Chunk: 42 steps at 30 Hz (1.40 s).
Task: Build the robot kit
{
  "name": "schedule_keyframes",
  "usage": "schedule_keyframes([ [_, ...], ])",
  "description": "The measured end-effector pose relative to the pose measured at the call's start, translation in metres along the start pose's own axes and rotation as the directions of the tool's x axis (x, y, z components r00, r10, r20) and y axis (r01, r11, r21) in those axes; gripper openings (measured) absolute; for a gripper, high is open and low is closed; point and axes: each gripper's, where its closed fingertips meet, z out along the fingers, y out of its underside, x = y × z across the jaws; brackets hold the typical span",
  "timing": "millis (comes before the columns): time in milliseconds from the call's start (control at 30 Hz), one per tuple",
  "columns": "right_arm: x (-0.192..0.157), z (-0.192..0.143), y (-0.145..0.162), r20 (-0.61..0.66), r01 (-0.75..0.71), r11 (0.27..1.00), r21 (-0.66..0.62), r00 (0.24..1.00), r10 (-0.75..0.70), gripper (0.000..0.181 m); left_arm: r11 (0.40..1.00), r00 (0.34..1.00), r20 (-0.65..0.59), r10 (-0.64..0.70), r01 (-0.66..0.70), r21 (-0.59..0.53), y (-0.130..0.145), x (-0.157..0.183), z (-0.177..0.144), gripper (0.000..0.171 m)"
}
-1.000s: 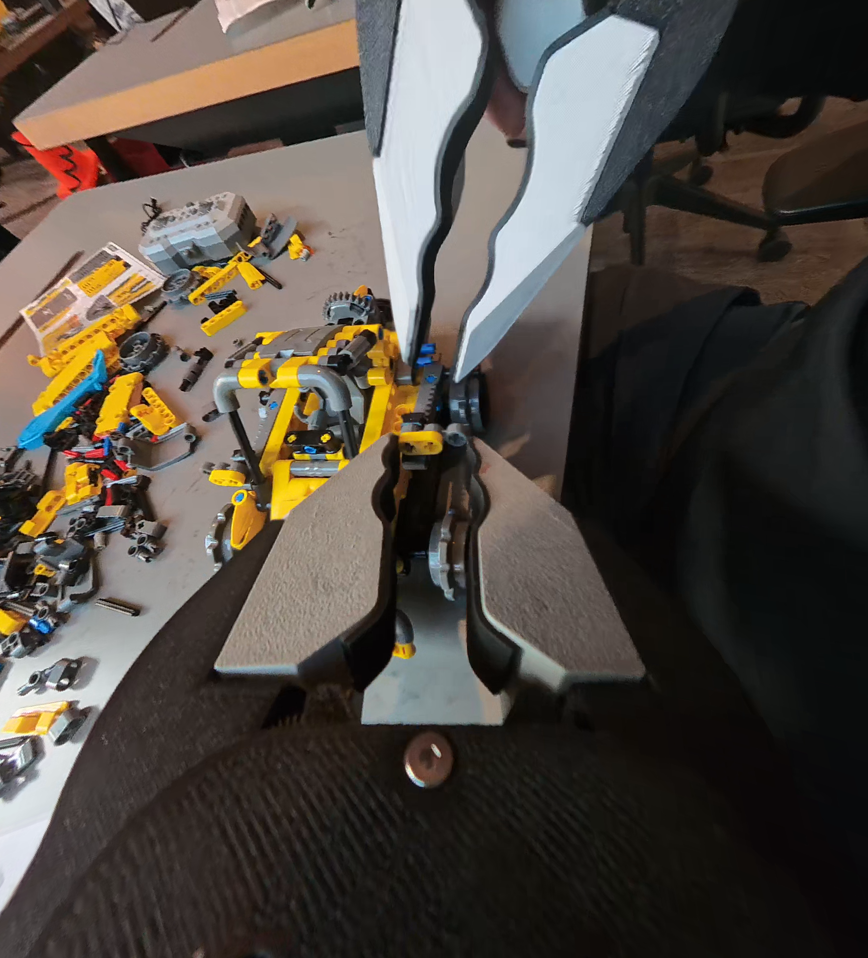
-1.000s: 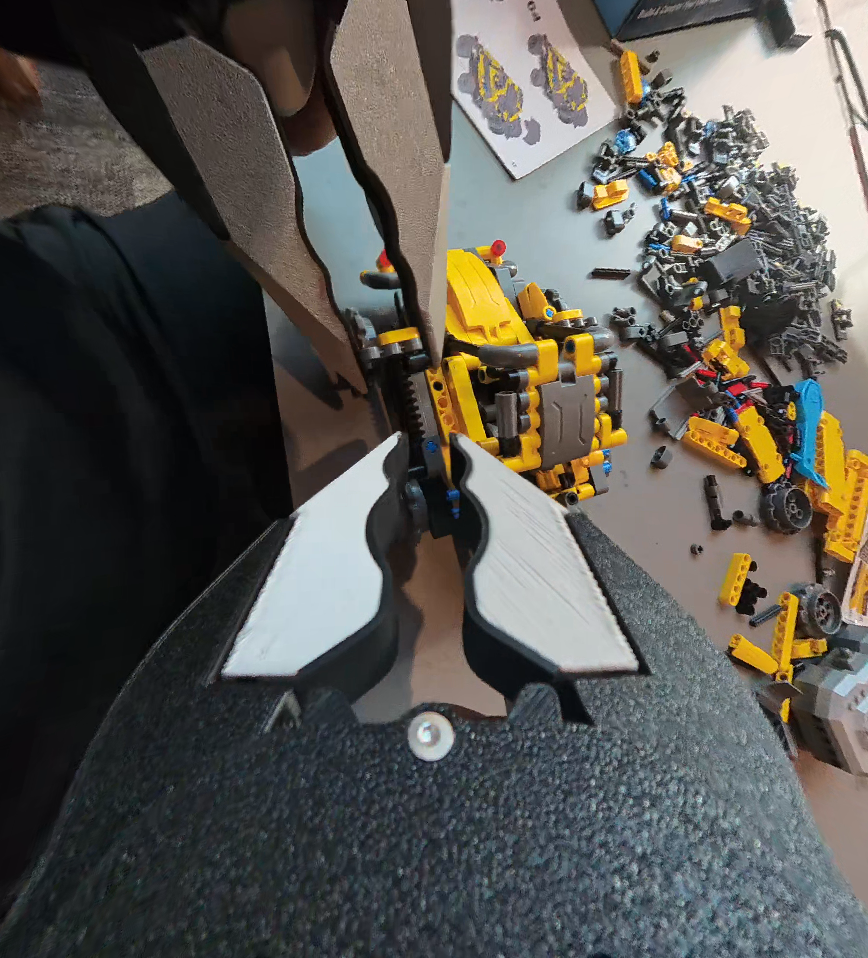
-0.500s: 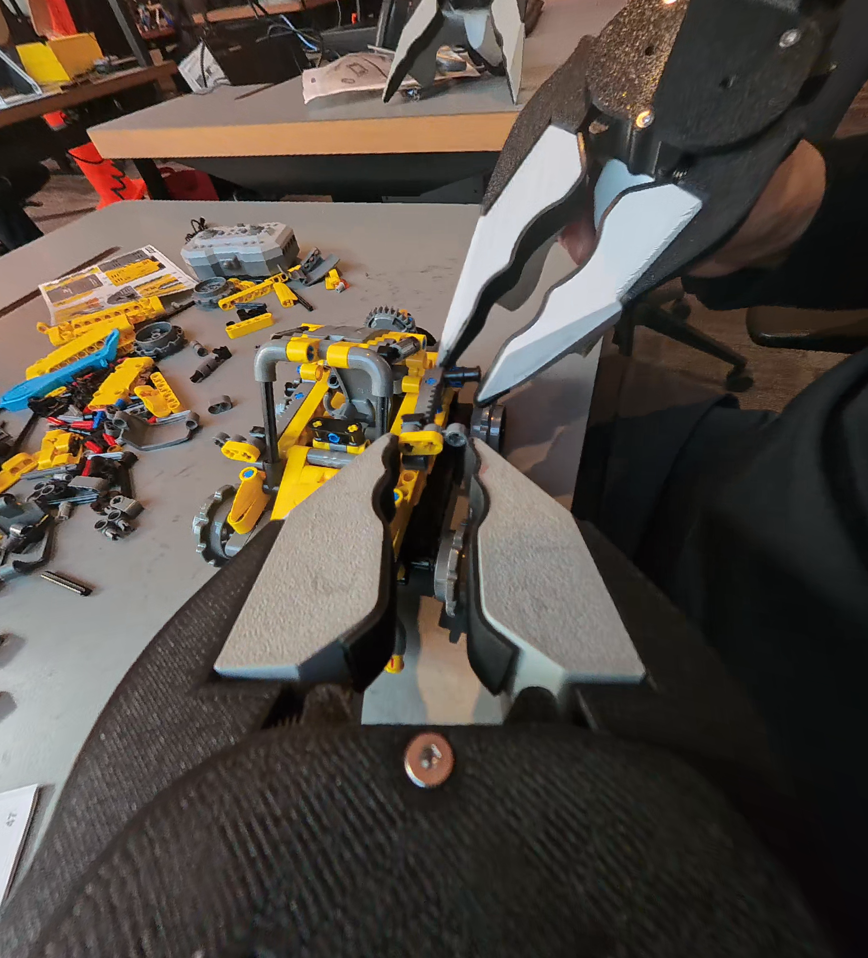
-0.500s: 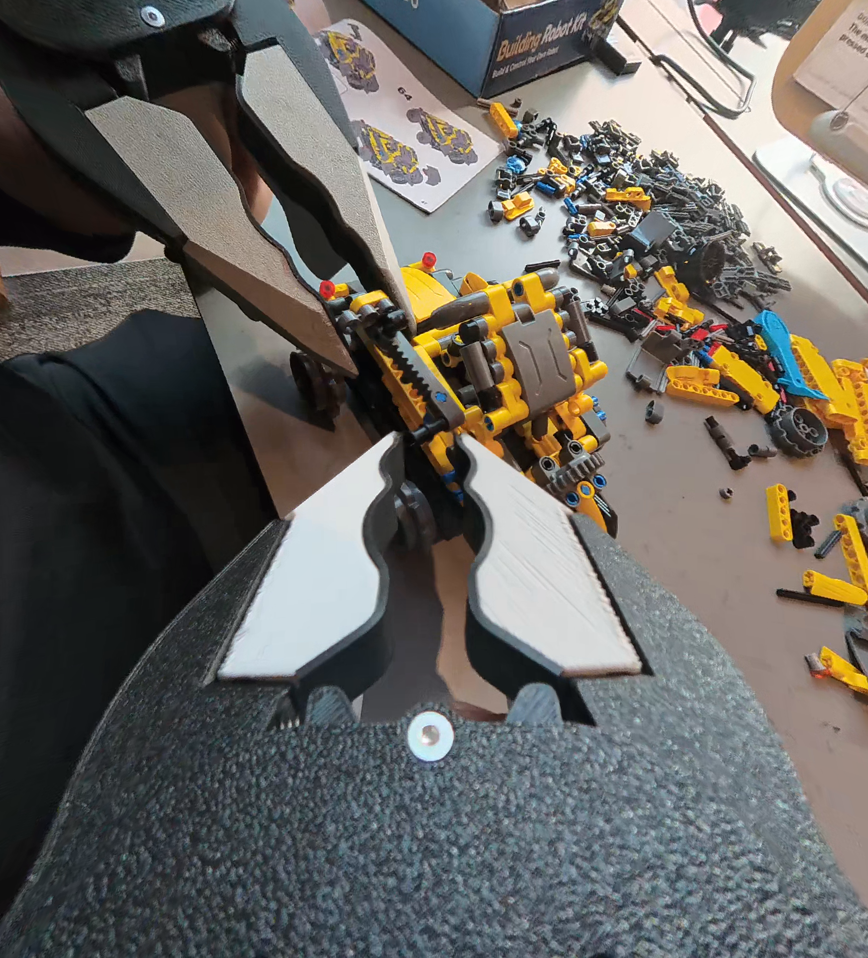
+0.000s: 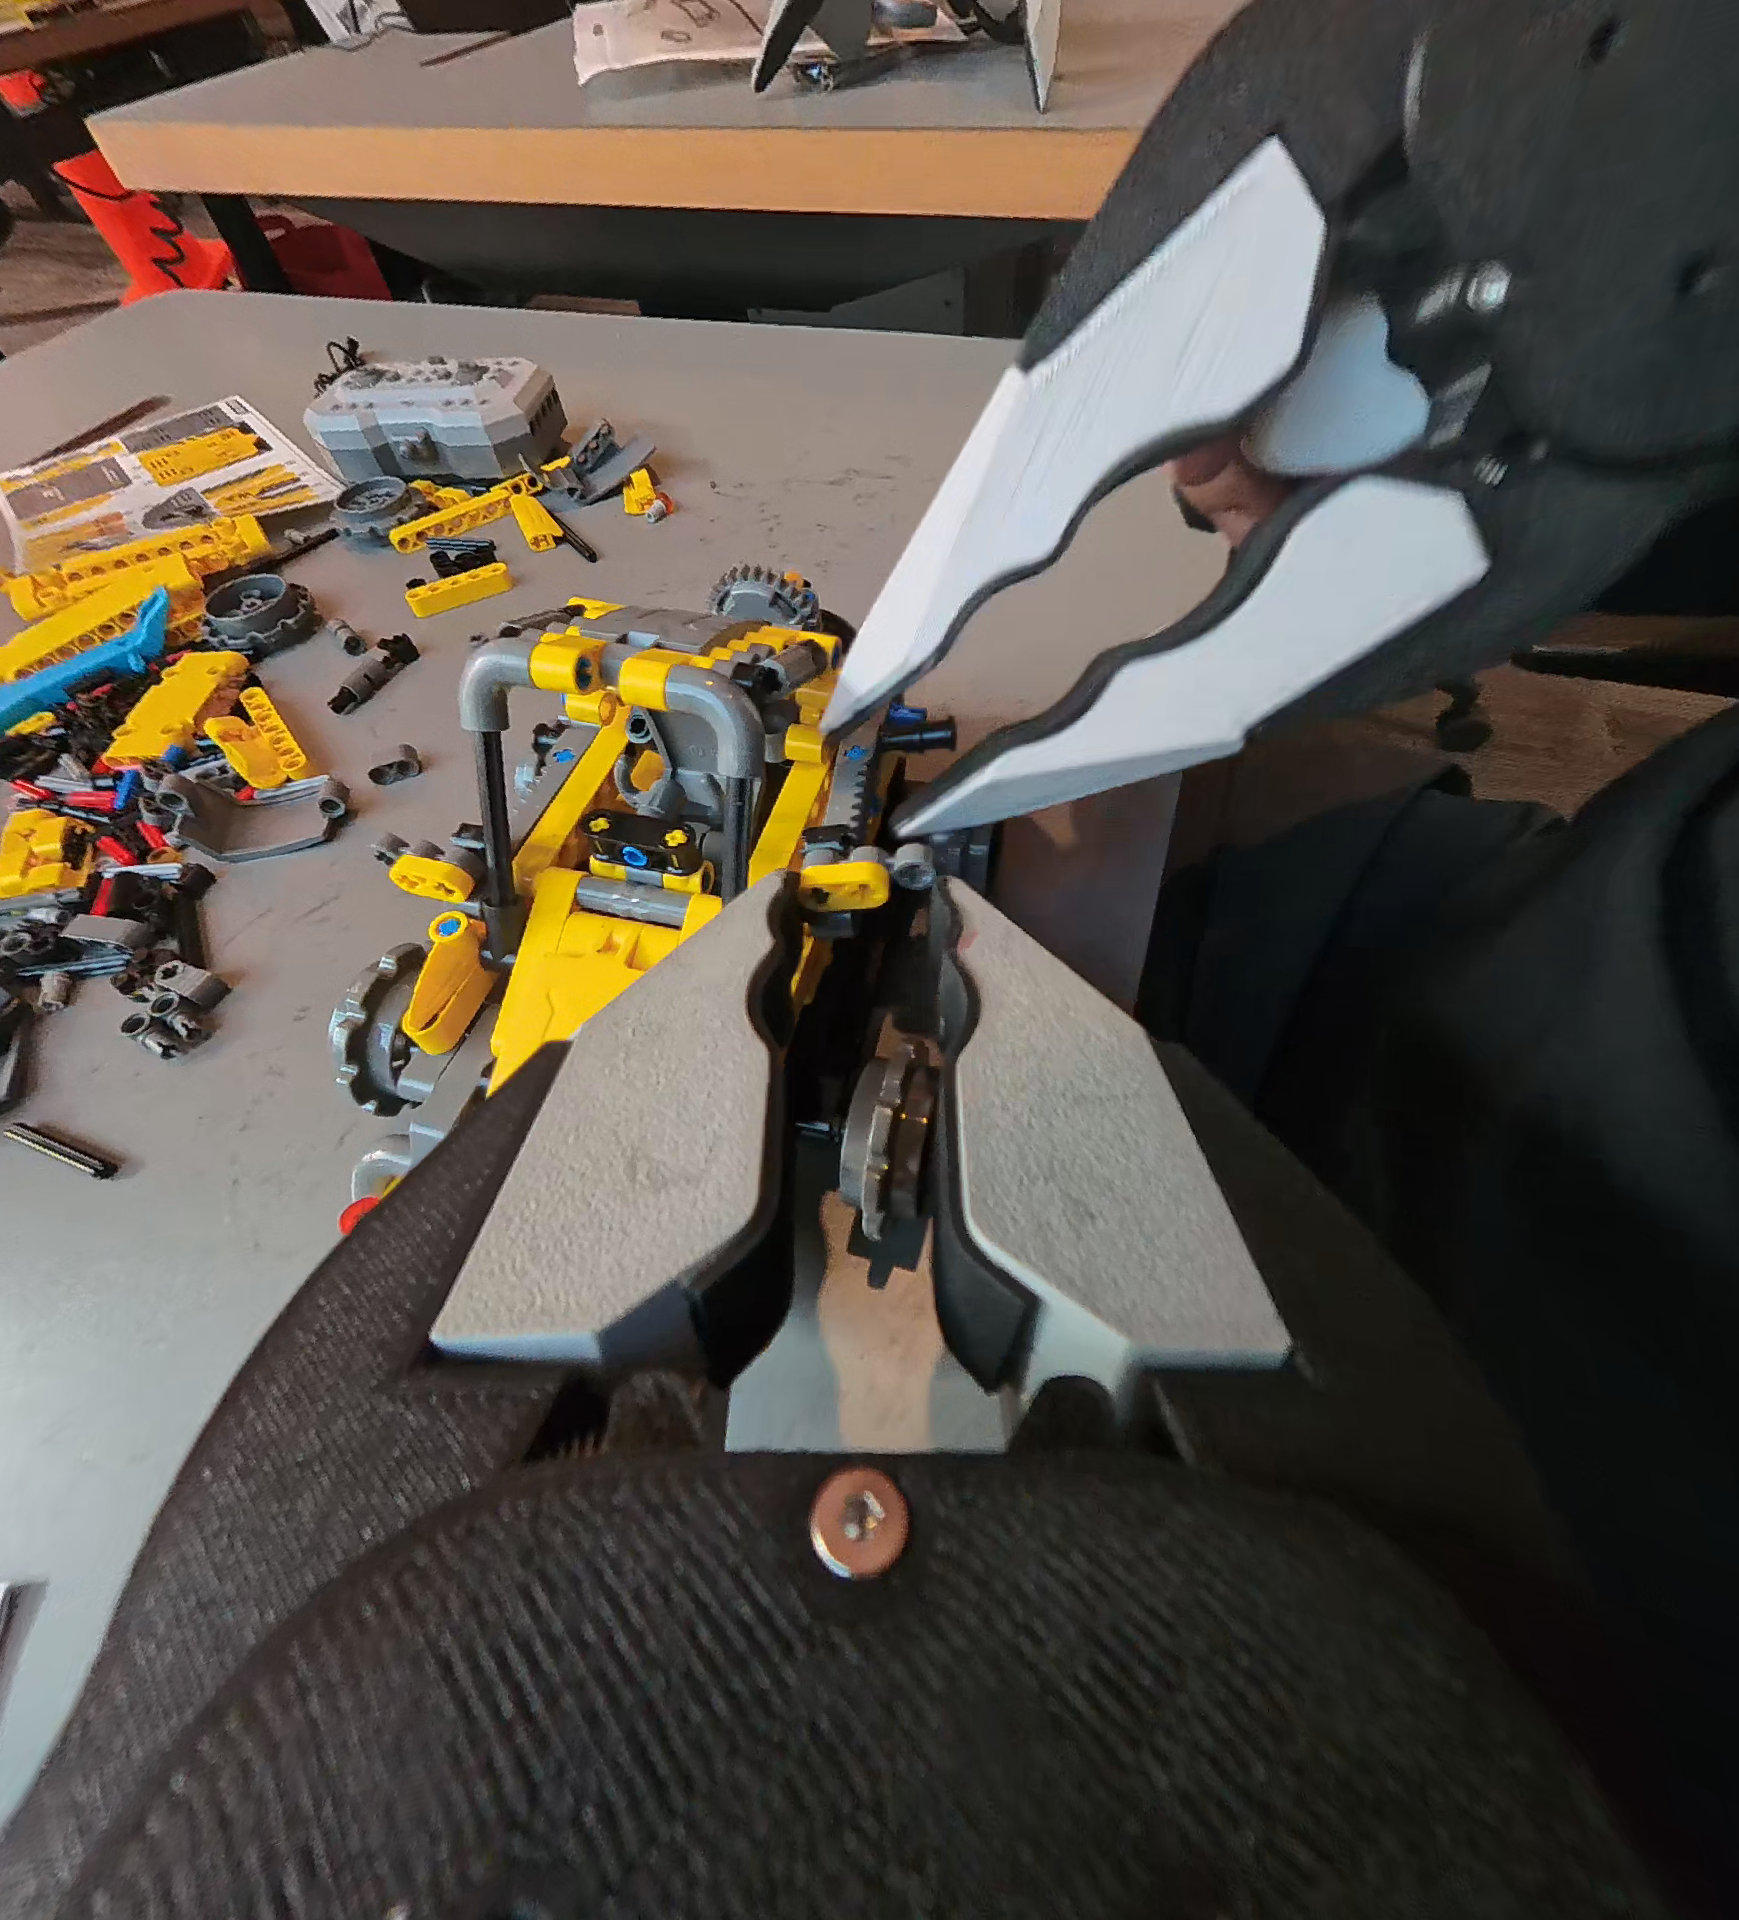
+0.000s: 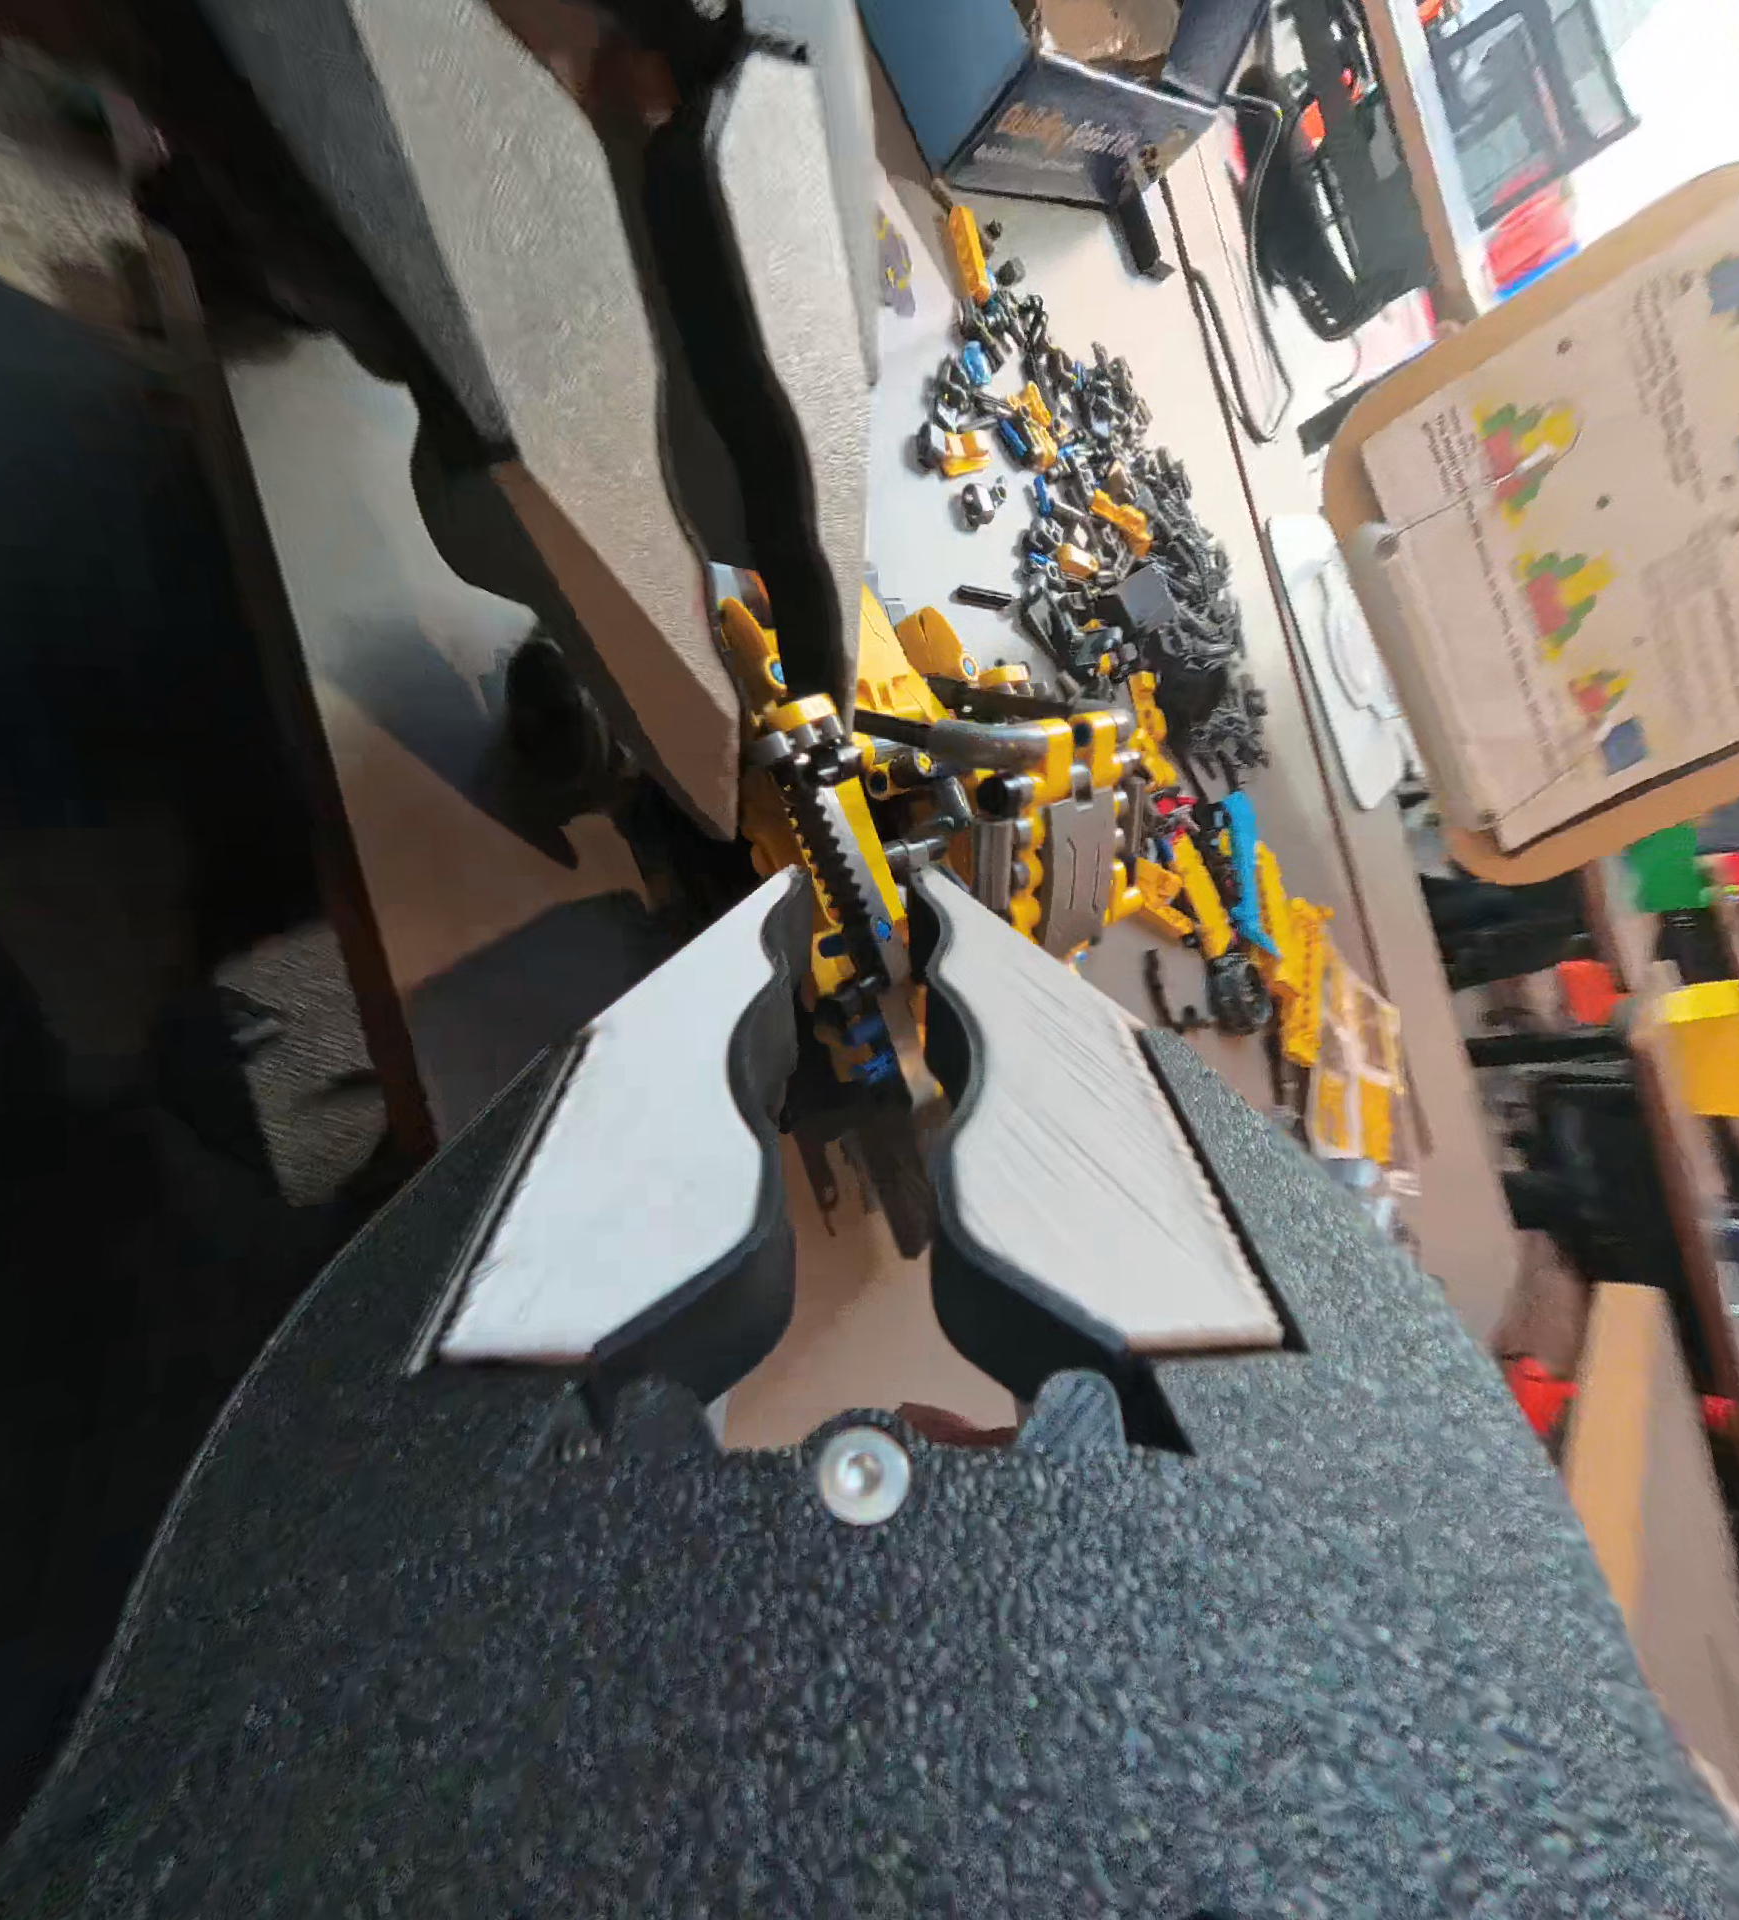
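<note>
At the near edge of the grey surface (image 5: pixel 792 436), a yellow and grey brick-built vehicle (image 5: pixel 584 935) is being gripped from both ends. The left gripper (image 5: pixel 865 904) is being kept narrow, its 2 matte grey jaws closing on the vehicle's side frame, with a grey toothed wheel (image 5: pixel 891 1132) sitting in the gap between them. The right gripper (image 6: pixel 857 883) is being presented from the opposite end; its 2 white, ridged jaws are standing slightly parted on either side of a black toothed rack (image 6: pixel 844 862). Whether pressure is being applied to that rack cannot be told, as the right wrist view is blurred.

The vehicle is being shown as hard, glossy plastic: perforated beams, a curved grey roll bar, blue and black pins. Both grippers' jaws are wavy on their inner edges and are tapering to points.

Well apart on the left, loose parts (image 5: pixel 117 727) are lying scattered, among them a blue curved piece (image 5: pixel 44 675), beside a grey blocky housing (image 5: pixel 434 416) and a printed sheet (image 5: pixel 148 468).
</note>
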Motion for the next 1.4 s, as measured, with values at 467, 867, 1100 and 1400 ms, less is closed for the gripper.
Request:
schedule_keyframes([
  [467,-0.003,0.008,-0.001,-0.1,0.113,0.991,-0.071,0.988,-0.119,0.008,0.996,0.996,-0.006,-0.084,0.084,-0.027,0.004,-0.012,-0.025,0.045],
  [867,-0.003,0.01,-0.002,-0.111,0.265,0.956,-0.126,0.954,-0.279,0.008,0.995,0.997,-0.01,-0.078,0.077,-0.059,0.018,-0.031,-0.026,0.045],
  [1100,-0.007,0.014,-0.002,-0.097,0.282,0.951,-0.129,0.951,-0.295,0.008,0.995,0.996,-0.013,-0.09,0.09,-0.04,0.017,-0.031,-0.026,0.045],
  [1400,0.001,0.009,-0.006,-0.166,0.313,0.942,-0.123,0.929,-0.33,0.008,0.998,0.997,-0.033,-0.066,0.066,-0.021,0.006,-0.02,-0.028,0.045],
])
